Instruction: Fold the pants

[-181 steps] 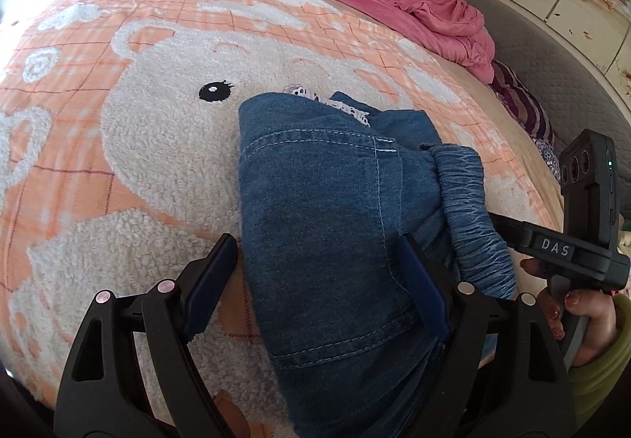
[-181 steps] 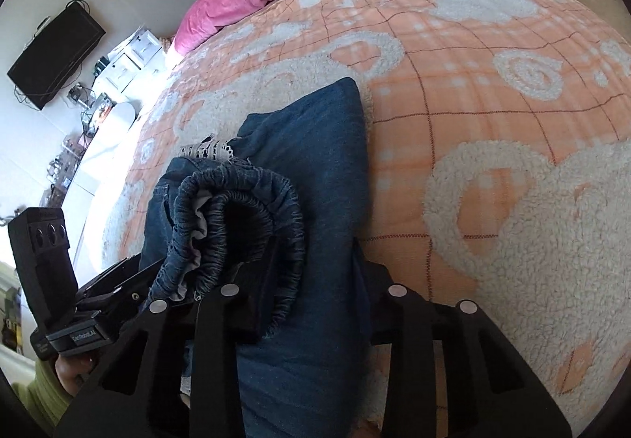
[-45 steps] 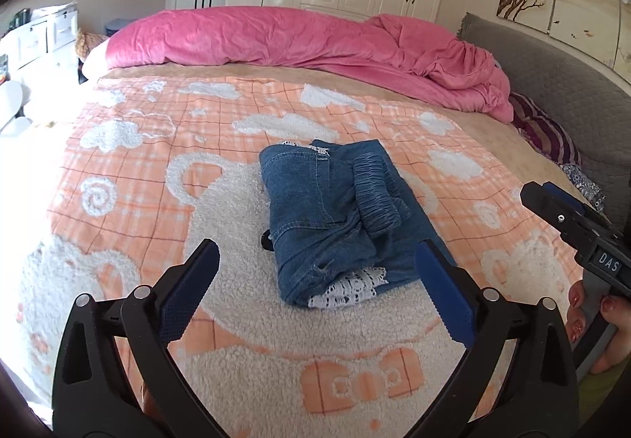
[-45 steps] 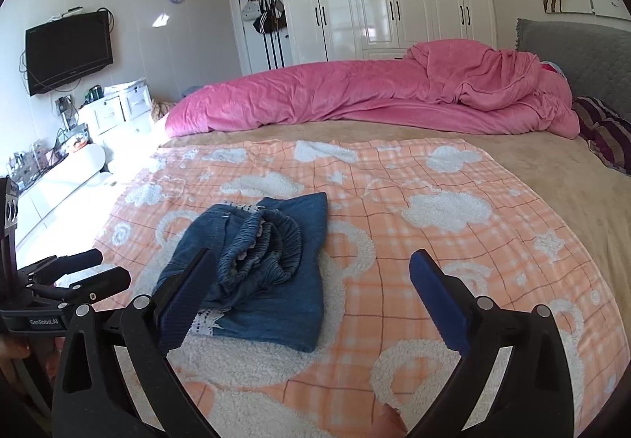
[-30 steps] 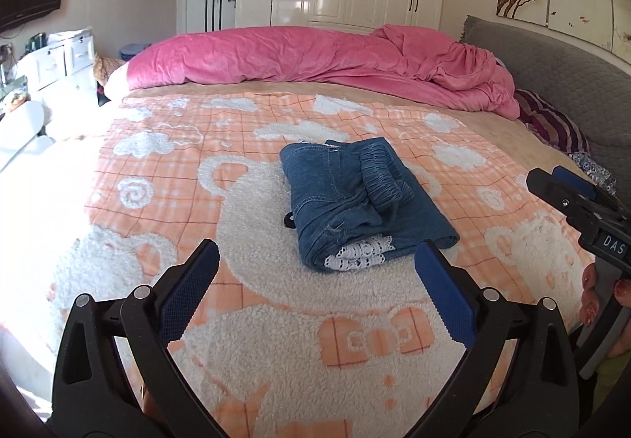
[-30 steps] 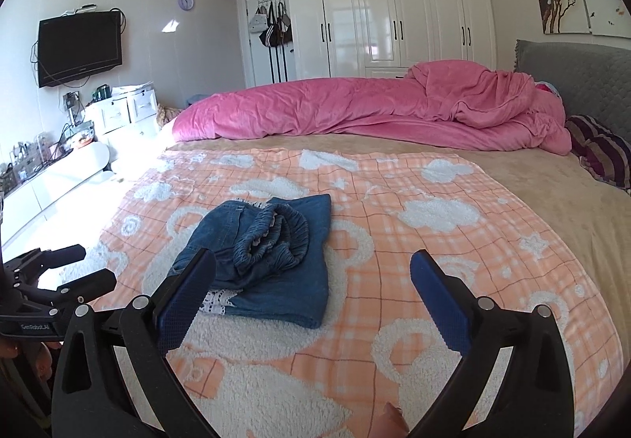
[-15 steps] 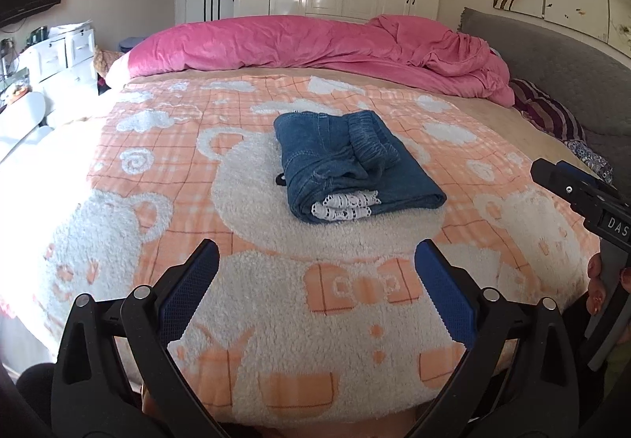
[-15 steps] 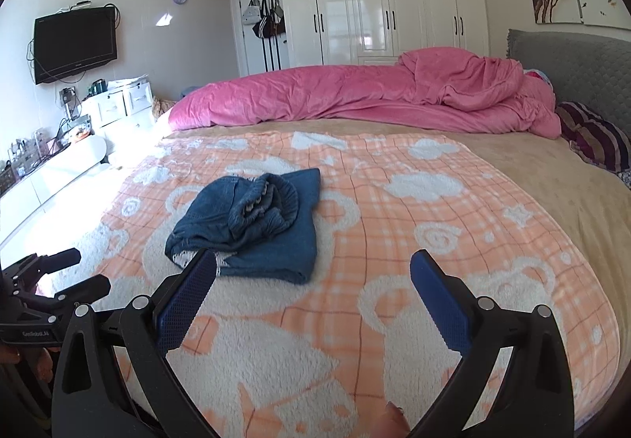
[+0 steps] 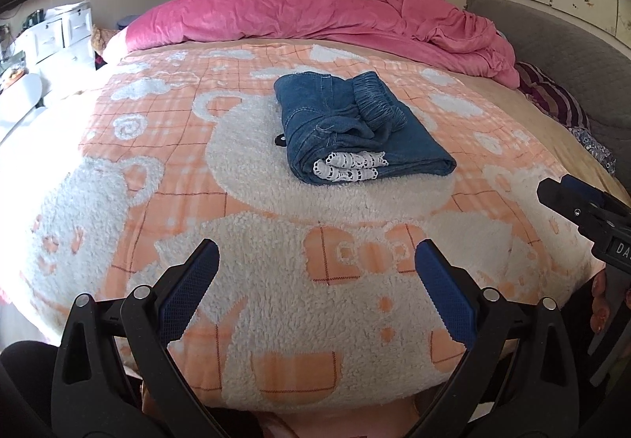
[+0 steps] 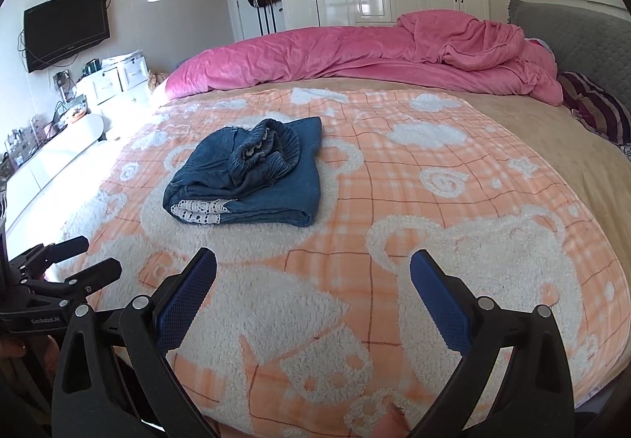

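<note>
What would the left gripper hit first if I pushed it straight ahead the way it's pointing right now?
Most likely the orange-and-white fleece blanket on the bed. The left gripper, open and empty, points over its near edge. Beyond that lie the folded denim pants, though depth is hard to judge through the fisheye.

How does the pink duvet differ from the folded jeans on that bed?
The pink duvet lies rumpled in a long heap along the far edge; the folded jeans form a compact bundle in the middle. The duvet is plain, while the jeans show white lace trim. Both rest on the bed, touched by neither gripper.
</note>
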`<state>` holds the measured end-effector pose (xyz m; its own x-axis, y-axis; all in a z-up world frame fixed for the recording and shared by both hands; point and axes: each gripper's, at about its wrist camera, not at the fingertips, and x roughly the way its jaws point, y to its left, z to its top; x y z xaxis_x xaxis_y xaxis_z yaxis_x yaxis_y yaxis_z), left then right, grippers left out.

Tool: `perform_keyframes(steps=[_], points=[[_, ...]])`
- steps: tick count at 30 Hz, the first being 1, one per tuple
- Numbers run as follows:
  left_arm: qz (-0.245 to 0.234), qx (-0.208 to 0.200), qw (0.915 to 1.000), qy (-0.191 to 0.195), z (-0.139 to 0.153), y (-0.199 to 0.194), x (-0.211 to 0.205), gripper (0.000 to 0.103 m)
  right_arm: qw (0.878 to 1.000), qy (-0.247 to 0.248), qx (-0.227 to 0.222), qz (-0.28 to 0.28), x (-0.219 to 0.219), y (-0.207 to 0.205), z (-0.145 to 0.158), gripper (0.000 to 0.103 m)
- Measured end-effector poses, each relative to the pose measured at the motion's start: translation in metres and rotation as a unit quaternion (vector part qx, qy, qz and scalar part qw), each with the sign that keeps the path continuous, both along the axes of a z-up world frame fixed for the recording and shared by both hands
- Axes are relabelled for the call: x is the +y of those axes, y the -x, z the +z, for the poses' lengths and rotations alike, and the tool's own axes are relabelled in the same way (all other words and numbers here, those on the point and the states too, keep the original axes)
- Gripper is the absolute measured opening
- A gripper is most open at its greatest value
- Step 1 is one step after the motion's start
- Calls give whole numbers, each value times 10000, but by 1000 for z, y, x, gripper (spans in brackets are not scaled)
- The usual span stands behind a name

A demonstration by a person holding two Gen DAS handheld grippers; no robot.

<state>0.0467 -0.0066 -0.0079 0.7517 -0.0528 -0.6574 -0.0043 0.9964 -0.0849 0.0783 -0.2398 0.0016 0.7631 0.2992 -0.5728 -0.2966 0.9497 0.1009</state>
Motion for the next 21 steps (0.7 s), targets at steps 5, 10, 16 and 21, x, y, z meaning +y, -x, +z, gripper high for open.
perform_keyframes(steps=[5,10,16,21], points=[[48,68,10000,2,-3,-2,1,94,10000,43,61,31,2,-3,-3,98],[81,100,9999,20,-4,-3,2,94,9999,25,122,19,1,-5,-5,98],[92,142,9999,-6,-6,-4,1,94,9998,-5,199,40,1,-8,-8,98],[95,138,9999,15,-5,-4,1,94,9997,50,216,49,4,-9,-10,98]])
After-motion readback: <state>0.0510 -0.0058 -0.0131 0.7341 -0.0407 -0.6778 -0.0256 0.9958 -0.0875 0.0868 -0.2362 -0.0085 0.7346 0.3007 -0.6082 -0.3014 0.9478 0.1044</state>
